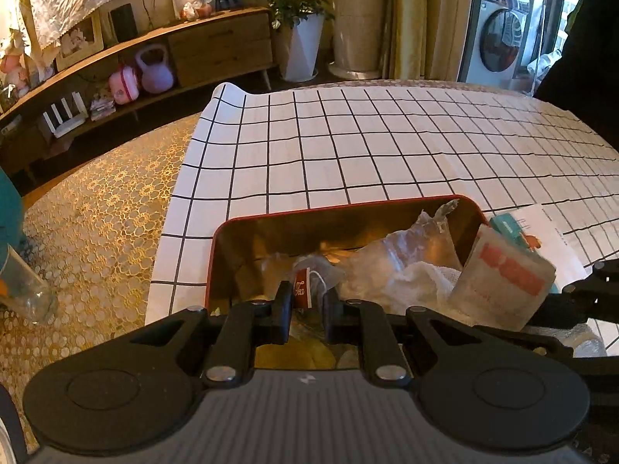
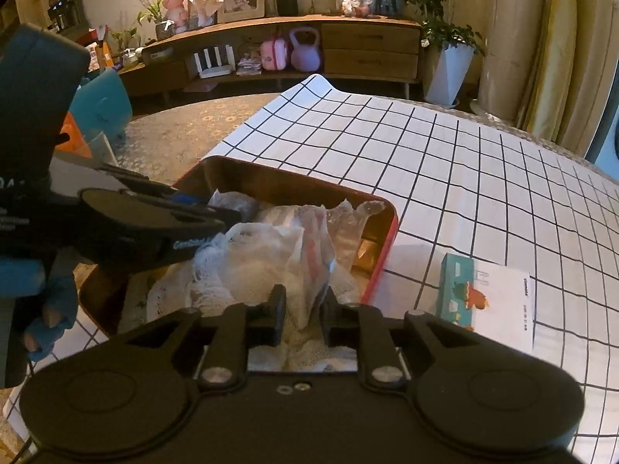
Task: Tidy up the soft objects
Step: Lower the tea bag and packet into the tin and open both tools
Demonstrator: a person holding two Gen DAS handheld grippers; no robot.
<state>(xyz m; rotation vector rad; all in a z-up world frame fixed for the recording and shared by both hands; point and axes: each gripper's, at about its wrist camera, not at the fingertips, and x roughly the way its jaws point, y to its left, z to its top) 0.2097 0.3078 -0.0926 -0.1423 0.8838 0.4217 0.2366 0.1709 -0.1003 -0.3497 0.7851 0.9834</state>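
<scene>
1. Over the red-rimmed tin [image 1: 387, 203], left side first: our left gripper [image 1: 307, 303] had its jaws nearly closed on a tea bag [image 1: 309, 282], pinching it near the red tag. The bag hung just above the tin's contents.
2. Further right, our right gripper [image 2: 301, 313] was nearly shut on a translucent packet [image 2: 309, 255] with red print. In the left view the same packet [image 1: 503, 282] stood upright at the tin's right wall, long axis roughly vertical.
3. Key relation, as we judged it: both held items were already directly above or inside the tin, so the drop path was straight down. The left gripper sat nearer the tin's middle, the right one nearer the right rim.
4. Inside the tin: crumpled clear plastic [image 1: 410, 247] and white lace cloth [image 2: 182, 294], piled loosely; exact piece count not readable.
5. Right of the tin, on the checked tablecloth [image 2: 464, 162]: one teal box [image 2: 458, 286] lying on one white sheet of paper [image 2: 506, 309], apart from the tin.
6. Count: one tin, one tea bag, one printed packet, one box, one sheet, two grippers.
</scene>
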